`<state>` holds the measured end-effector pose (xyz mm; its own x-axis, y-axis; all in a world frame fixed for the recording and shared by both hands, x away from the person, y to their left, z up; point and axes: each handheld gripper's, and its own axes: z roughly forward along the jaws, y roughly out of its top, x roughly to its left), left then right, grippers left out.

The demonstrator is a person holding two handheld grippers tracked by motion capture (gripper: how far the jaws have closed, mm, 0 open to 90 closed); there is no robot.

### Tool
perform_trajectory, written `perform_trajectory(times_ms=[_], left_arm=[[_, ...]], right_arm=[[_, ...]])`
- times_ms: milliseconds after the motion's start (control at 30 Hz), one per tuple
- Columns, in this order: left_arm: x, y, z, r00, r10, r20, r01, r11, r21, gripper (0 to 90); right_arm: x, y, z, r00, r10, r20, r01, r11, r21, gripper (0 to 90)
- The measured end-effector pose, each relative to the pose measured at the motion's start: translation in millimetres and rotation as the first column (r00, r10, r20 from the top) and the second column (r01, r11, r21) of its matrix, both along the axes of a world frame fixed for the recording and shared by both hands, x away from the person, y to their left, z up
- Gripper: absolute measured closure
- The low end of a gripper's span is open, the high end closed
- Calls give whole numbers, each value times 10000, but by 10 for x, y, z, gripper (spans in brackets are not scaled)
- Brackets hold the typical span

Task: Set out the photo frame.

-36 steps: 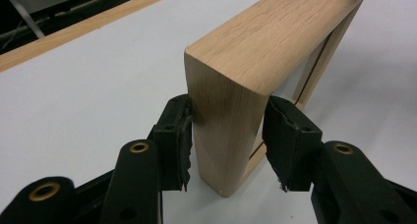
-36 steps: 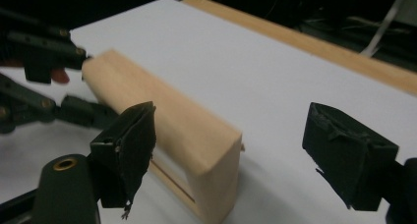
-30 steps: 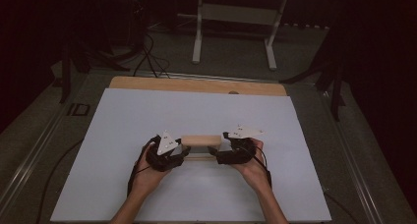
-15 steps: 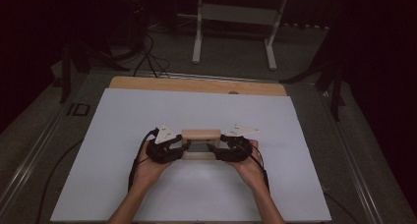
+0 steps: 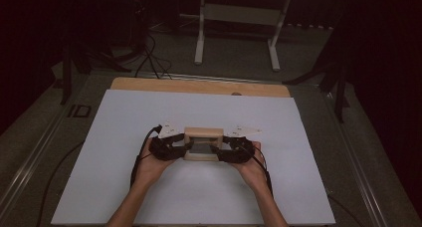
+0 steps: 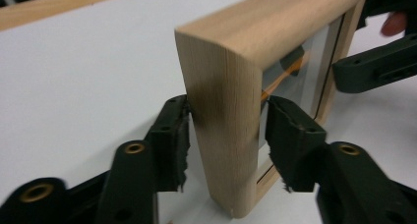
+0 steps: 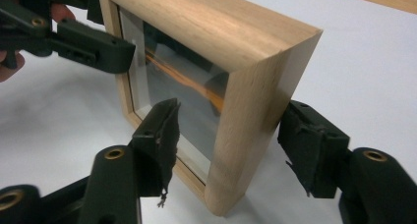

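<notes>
Left of the wooden frame (image 5: 202, 144): left gripper (image 5: 171, 146), jaws set on either side of the frame's left upright, one pad (image 6: 173, 140) against the back face, the other pad (image 6: 287, 138) at the glass side; seems clamped on the wood, though contact at the front pad not fully sure. In the middle: the frame itself, standing nearly upright on its lower edge on the white table top (image 5: 99, 137), a little toward the person from the table centre, glass pane (image 7: 187, 81) facing the person. Right of the frame: right gripper (image 5: 234, 150), jaws straddling the right upright, a small gap visible at both pads, so probably not yet tight. Advice for the step: close the right side first, squeeze equally on both uprights, keep pads on wood and away from glass, lift or tilt with both hands together, no twisting.
</notes>
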<state>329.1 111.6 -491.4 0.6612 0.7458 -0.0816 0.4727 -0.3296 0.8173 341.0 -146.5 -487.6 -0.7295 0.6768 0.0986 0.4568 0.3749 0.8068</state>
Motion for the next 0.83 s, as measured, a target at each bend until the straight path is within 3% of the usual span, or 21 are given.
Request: perform_trajectory(times_ms=[433,667,833], left_arm=[[-12,49,36,9984,539,-154,-543,9982,-253,385],[-124,222,133,9974,709,154,-703,9969,-340,372],[-205,341,147,9953,930,277,-925,9956,-161,372]], right_arm=[[23,-50,-4,9995,-319,-83,320,9995,86,302],[-58,-153,57,9988,-471,124,470,9988,114,279],[-125,-268,84,9981,-550,273,550,9985,-9,276]])
